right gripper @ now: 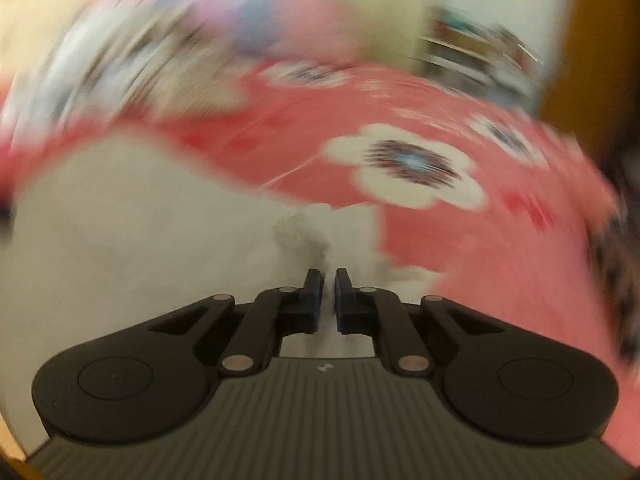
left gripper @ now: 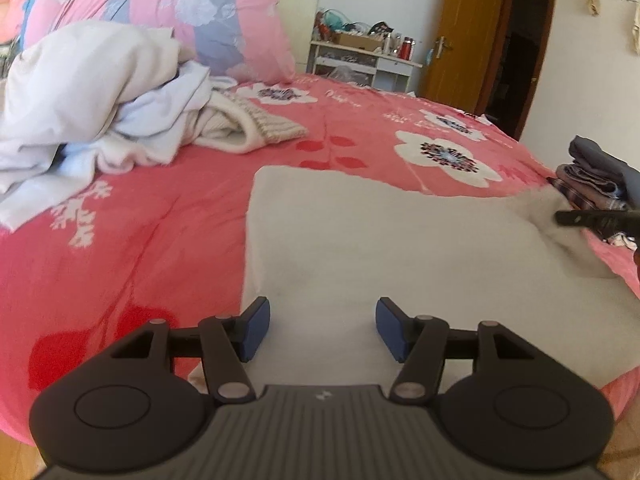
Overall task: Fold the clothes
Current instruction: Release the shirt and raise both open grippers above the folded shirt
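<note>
A flat white garment (left gripper: 384, 248) lies spread on the pink flowered bedspread (left gripper: 140, 240). My left gripper (left gripper: 322, 328) is open and empty, hovering over the garment's near part. My right gripper (right gripper: 327, 300) is shut on a bunched fold of the white garment (right gripper: 160, 248); that view is blurred by motion. In the left wrist view the right gripper's fingers (left gripper: 580, 218) pinch the garment's far right corner, lifting it slightly.
A heap of unfolded white clothes (left gripper: 100, 100) sits at the back left, against a pink pillow (left gripper: 180, 12). A stack of folded dark clothes (left gripper: 596, 172) lies at the bed's right edge. A white shelf (left gripper: 360, 60) and a wooden door (left gripper: 472, 36) stand behind.
</note>
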{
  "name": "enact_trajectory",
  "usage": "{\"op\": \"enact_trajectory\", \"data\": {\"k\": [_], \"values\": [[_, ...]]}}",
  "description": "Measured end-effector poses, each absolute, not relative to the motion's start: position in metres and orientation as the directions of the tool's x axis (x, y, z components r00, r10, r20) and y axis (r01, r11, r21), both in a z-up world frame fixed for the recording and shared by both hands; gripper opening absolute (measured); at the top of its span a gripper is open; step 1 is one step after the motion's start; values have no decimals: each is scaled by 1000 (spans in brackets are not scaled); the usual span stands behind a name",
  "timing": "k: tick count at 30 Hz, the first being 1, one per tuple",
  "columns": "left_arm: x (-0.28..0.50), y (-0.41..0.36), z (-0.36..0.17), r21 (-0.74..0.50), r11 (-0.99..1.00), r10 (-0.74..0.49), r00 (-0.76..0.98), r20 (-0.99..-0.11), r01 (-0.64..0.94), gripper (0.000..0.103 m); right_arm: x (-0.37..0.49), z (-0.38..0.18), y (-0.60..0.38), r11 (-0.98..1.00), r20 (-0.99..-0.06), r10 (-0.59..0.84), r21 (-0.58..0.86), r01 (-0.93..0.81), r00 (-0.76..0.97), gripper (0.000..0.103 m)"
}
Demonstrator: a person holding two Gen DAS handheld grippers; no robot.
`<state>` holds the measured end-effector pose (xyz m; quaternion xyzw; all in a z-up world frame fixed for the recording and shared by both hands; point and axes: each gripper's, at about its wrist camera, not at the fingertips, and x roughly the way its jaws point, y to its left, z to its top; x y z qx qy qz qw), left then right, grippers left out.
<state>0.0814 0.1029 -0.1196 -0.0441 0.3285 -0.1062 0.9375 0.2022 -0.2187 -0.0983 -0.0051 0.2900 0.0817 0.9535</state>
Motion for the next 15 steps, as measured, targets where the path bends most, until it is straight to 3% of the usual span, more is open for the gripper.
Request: {"op": "enact_trajectory", "data": {"k": [4,7,11,15], "values": [[83,107,-120,-163,974,-226,759,-611,159,61,201,-118,-300,911,-487,191,411,31,852,10],[83,108,-119,-167,974,-222,761,-609,150,61,180,-135,-336,798,-446,154,582,155,882,11],[82,110,-116,-178,974,-218,768,-602,138,61,147,-127,-342,762,-361,123,631,145,924,11],[83,113,-114,-188,975,-212,765,-608,121,61,134,-120,-318,782,-347,281,623,-4,895,11]]}}
